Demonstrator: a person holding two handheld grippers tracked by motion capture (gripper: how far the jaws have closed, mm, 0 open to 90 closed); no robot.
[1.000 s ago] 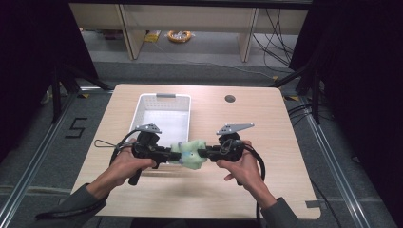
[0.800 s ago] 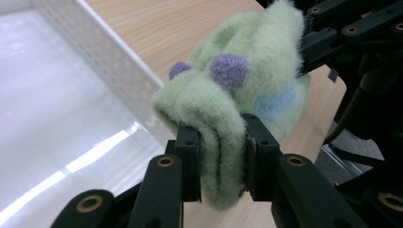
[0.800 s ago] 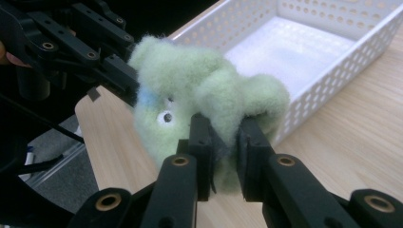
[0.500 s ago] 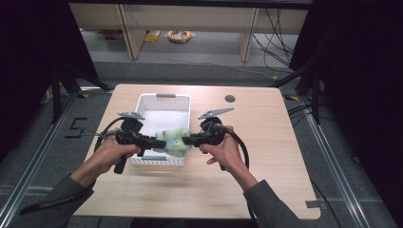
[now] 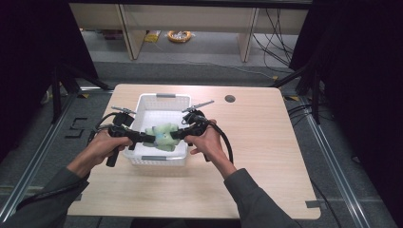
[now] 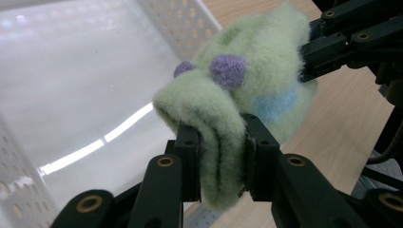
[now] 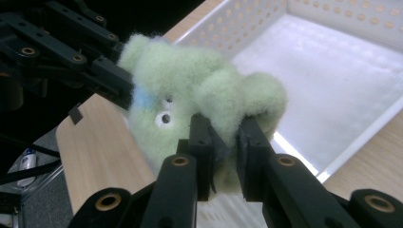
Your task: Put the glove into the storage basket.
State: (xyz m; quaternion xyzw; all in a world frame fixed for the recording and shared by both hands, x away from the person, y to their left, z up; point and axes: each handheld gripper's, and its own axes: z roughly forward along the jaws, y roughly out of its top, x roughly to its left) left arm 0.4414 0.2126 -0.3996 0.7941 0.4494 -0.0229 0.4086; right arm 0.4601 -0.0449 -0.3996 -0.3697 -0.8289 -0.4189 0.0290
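Carrying the green plush toy [image 5: 163, 133] between both tools, I have it hanging over the near half of the white basket [image 5: 164, 98], which sits on the table [image 5: 266, 156] towards its far left part. My left gripper [image 5: 148, 138] pinches a fold of fleece at one end; in the left gripper view the jaws squeeze that flap [image 6: 219, 156] tight between them. My right gripper [image 5: 175, 135] does the same at the other end, its jaws nipping a lobe of the toy [image 7: 223, 118] beside the small stitched eye. Neither pair is spread.

I judge the step in hand to be the placing: the toy is above the basket's near rim and not yet resting on its floor, which shows bare and glossy in both gripper views.

Next I need to bring both hands a little further towards the far edge so the toy clears the near wall, lower them together until it sits on the basket floor, then spread both pairs of jaws. Letting go on one side first would leave the toy swinging from the other tool and perhaps snagging on the rim.
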